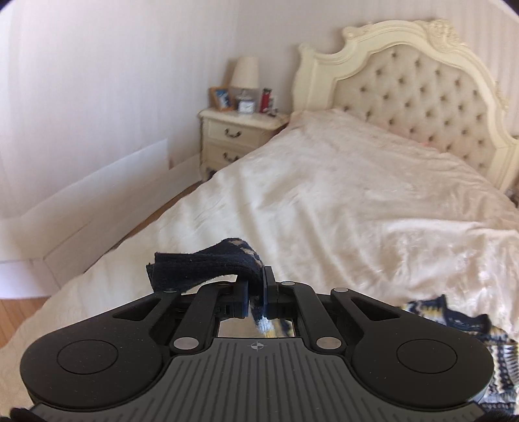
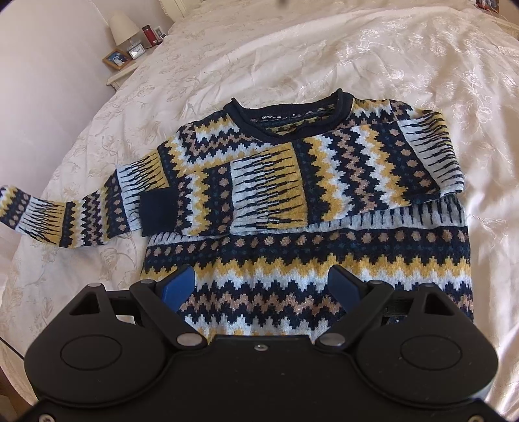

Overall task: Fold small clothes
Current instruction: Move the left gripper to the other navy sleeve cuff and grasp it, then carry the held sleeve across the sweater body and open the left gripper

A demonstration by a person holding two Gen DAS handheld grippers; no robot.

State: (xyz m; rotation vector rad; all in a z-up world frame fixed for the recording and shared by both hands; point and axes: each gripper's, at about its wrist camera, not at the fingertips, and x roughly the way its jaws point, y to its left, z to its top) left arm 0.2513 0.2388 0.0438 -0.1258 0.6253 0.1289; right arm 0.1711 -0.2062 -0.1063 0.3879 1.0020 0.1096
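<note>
Cream bedspread, sheeny with a faint floral weave, rumpled across the bed; tufted headboard in a carved ivory frame beyond. Ivory nightstand beside the bed, crowded with a lamp, a framed photo, a small clock and a red item too small to identify. Patterned knit sweater spread flat on the bedspread, zigzags and dots in navy, mustard, tan and pale blue, one sleeve folded across the chest, the other stretched out to the side. Left gripper clenched on the navy ribbed sleeve cuff, lifted above the bed. Right gripper released, blue fingers spread wide over the lower body of the sweater; contact not discernible.
</note>
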